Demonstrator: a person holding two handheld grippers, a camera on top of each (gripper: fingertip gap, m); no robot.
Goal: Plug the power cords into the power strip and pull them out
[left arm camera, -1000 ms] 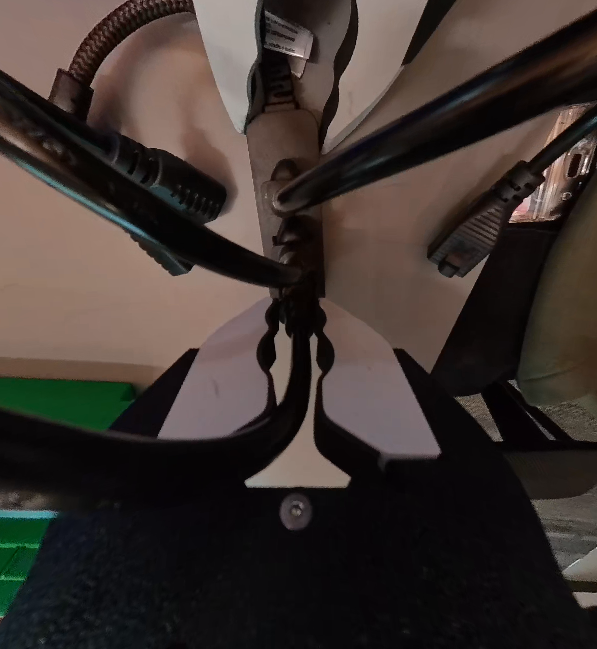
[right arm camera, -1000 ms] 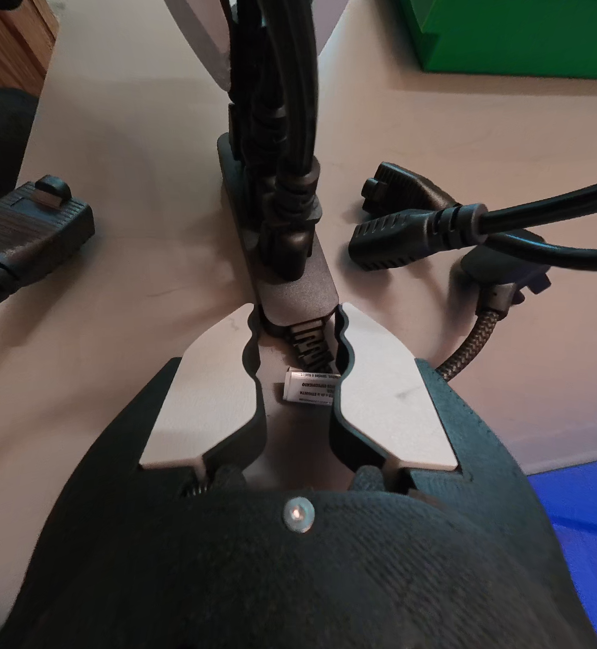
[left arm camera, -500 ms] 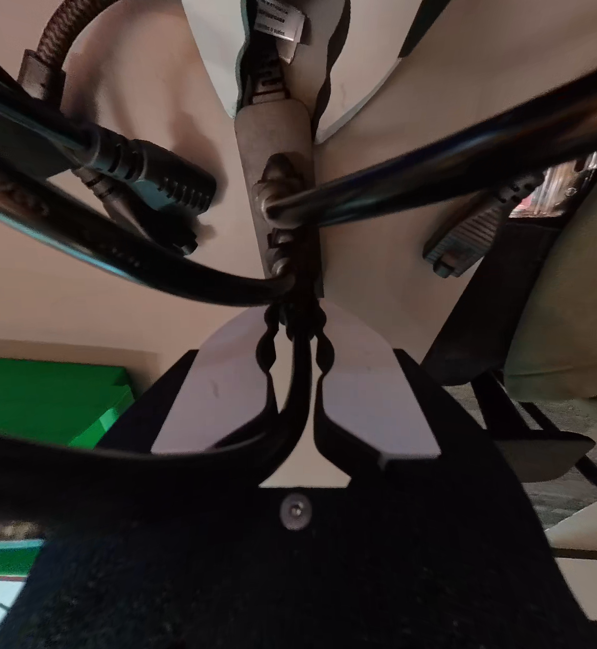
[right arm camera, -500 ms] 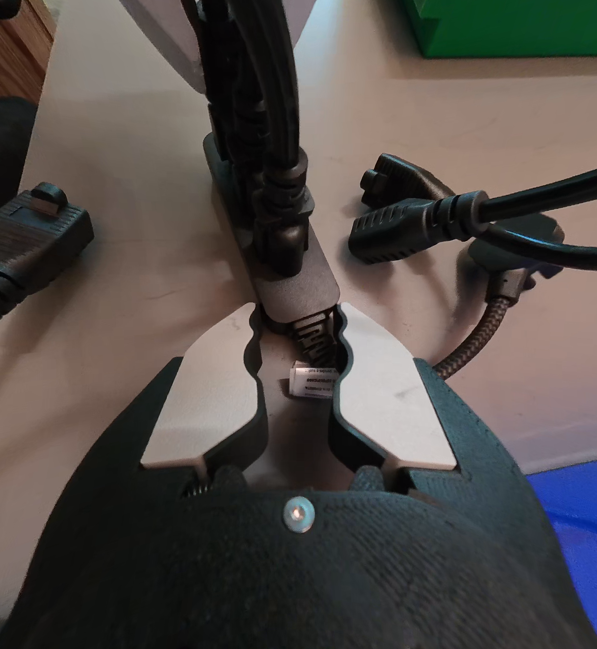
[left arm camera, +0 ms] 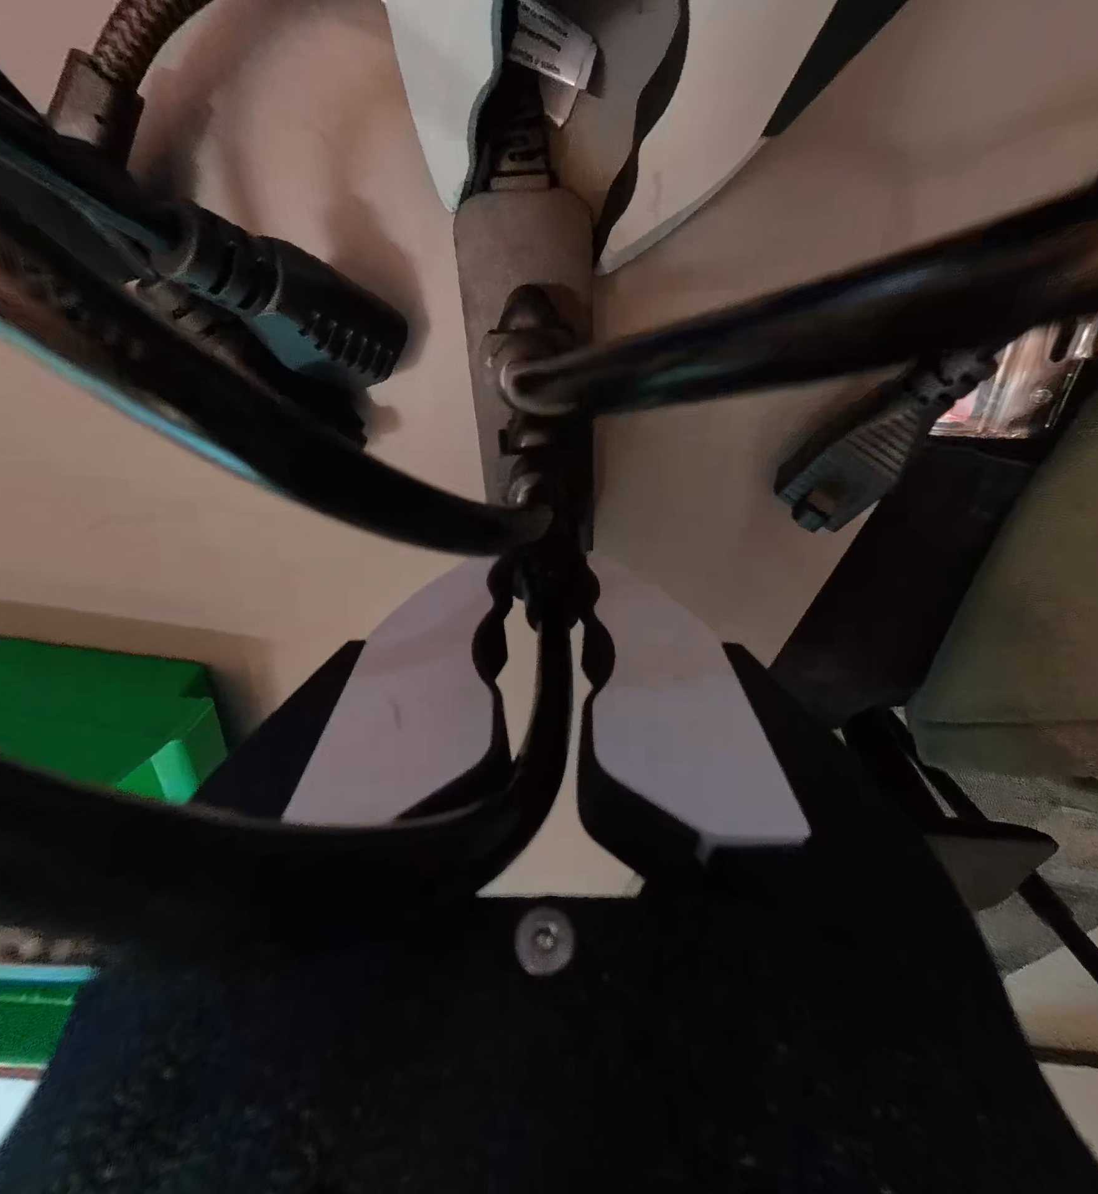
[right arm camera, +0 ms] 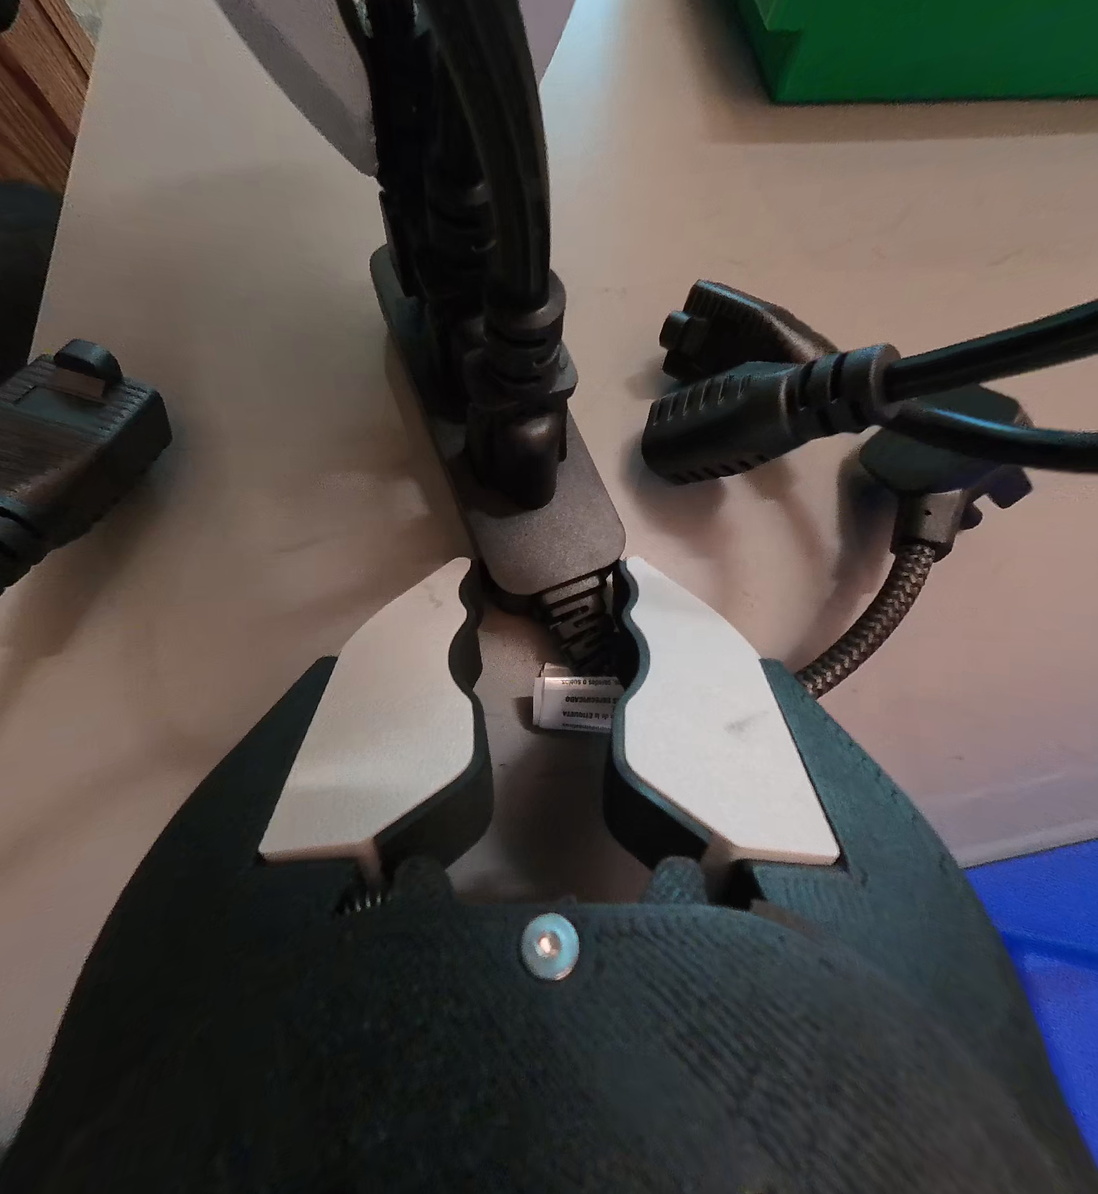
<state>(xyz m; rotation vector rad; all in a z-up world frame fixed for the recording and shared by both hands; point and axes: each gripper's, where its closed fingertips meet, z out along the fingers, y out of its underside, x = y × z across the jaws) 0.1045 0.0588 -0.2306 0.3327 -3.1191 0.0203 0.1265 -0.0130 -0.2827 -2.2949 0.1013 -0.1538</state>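
Black left gripper (left arm camera: 543, 604), jaws pinching a plug (left arm camera: 543, 568) seated at the near end of the strip (left arm camera: 520, 258). Right gripper (right arm camera: 549, 585), jaws clamped on the strip's (right arm camera: 552, 523) cable end. Strip flat on the tan surface (right arm camera: 792, 213), loose connectors (right arm camera: 740, 420) just beside, green box (right arm camera: 947, 45) beyond.

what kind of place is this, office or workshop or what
Probably an office or lab desk: a plain beige tabletop, a black office chair base over carpet beside it, and a green storage bin on the table.
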